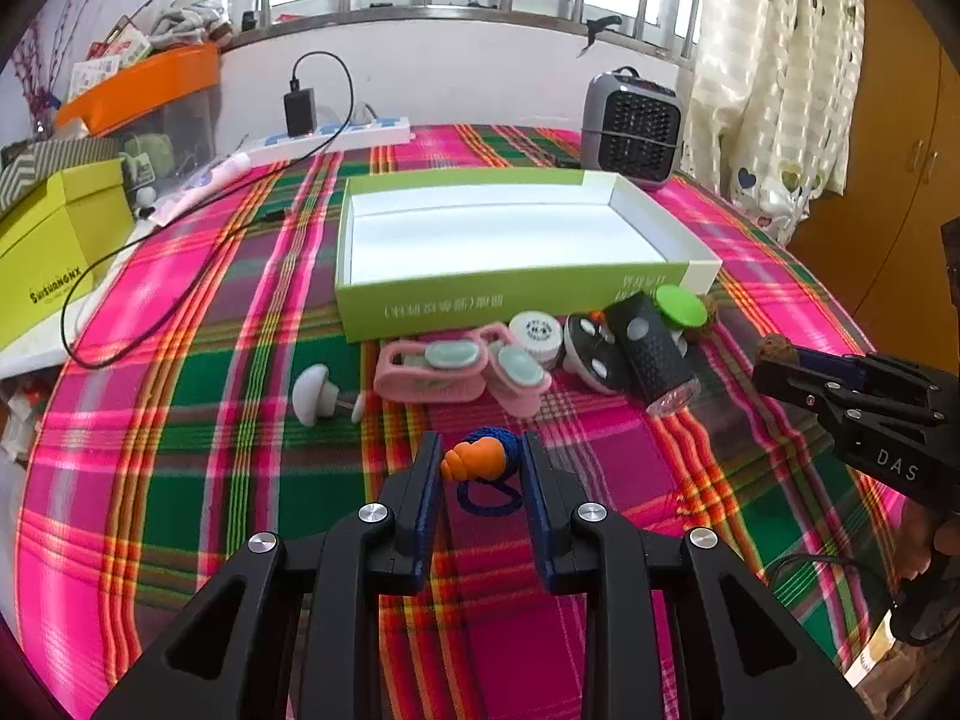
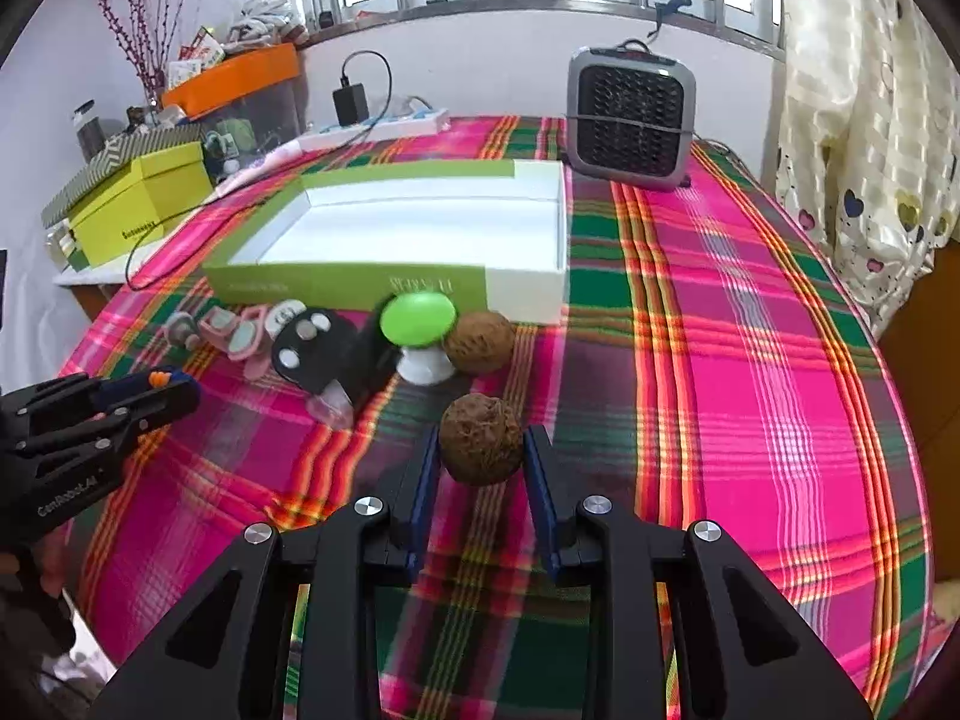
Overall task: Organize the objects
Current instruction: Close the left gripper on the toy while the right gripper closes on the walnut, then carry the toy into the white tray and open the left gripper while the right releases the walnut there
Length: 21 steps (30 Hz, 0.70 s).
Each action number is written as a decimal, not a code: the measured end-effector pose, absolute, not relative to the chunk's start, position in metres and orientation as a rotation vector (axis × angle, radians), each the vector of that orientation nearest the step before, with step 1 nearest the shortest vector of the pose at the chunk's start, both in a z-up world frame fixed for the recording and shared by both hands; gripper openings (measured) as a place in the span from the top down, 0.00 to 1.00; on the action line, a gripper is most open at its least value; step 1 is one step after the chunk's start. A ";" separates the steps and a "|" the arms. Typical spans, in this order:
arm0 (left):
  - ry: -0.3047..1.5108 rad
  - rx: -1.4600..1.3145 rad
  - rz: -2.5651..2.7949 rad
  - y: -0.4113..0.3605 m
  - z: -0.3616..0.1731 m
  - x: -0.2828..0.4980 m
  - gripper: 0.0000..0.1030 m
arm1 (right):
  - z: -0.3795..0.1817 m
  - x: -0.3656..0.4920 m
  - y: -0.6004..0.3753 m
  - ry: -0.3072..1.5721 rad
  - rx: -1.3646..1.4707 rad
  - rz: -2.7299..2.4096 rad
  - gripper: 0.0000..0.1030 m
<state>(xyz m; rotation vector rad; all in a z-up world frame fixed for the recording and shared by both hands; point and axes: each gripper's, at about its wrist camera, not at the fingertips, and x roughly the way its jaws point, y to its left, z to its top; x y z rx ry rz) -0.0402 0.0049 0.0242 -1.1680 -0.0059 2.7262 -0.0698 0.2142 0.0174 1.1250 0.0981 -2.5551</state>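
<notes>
Left hand-held gripper clenched on an orange-and-blue knitted toy, right hand-held gripper seemingly grasping a brown walnut, both near the green box.

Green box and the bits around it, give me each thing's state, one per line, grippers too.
Green box: open, nothing inside.
Left gripper: shut on the blue and orange toy.
Right gripper: shut on a brown walnut.
Second walnut: loose on the tablecloth, beside the green-topped knob.
Black flashlight: lying down.
Charger: plugged into the power strip.
</notes>
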 end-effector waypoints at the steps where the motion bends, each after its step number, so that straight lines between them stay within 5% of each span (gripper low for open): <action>1: -0.004 -1.163 2.727 0.005 0.027 -0.042 0.77 | 0.019 -0.070 0.214 0.093 1.118 -2.552 0.71; 21: -0.081 -1.113 2.721 0.002 0.058 -0.126 0.77 | 0.048 -0.139 0.186 0.080 1.067 -2.484 0.71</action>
